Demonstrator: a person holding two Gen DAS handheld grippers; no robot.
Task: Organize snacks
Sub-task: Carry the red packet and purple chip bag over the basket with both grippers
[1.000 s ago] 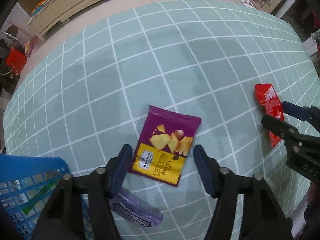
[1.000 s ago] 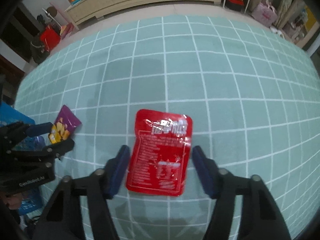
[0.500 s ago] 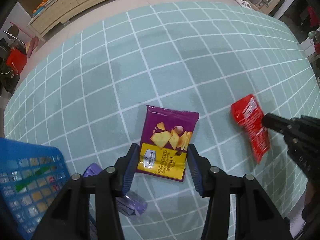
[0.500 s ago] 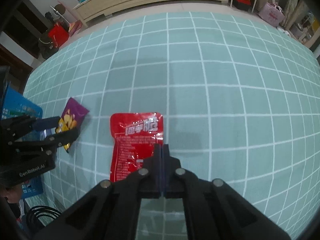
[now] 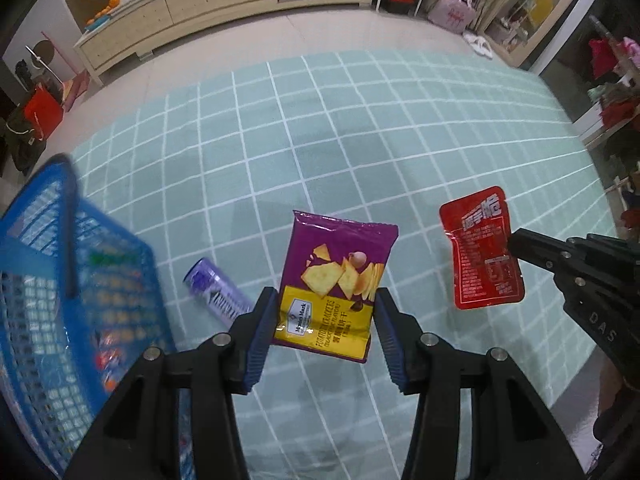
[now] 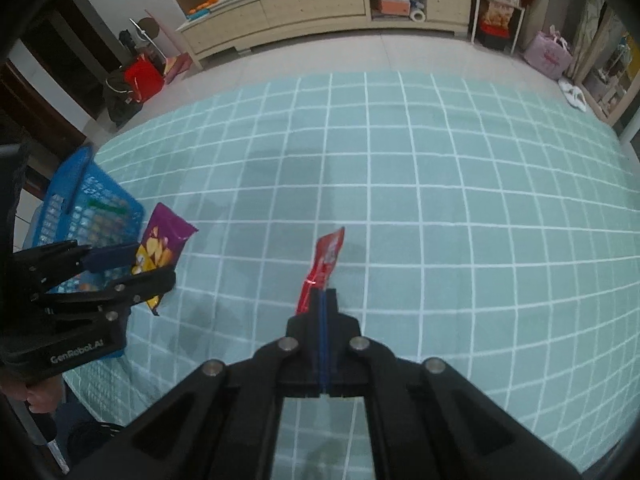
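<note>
My left gripper [image 5: 322,320] is shut on a purple and yellow cracker bag [image 5: 336,280] and holds it above the green checked mat; the bag also shows in the right wrist view [image 6: 162,246]. My right gripper [image 6: 325,294] is shut on a red snack packet [image 6: 326,264], held edge-on above the mat; in the left wrist view the packet [image 5: 480,248] hangs to the right of the purple bag. A blue plastic basket [image 5: 60,300] stands at the left, with several snacks inside; it also shows in the right wrist view [image 6: 76,208].
A purple gum tube [image 5: 218,298] lies on the mat [image 5: 360,140] between the basket and the left gripper. A long wooden cabinet [image 6: 320,16] lines the far wall. Bags and clutter stand at the room's left and right edges.
Both grippers closed on their packets and lifted them off the mat. The left gripper rose with the purple bag; the red packet now hangs edge-on from the right gripper.
</note>
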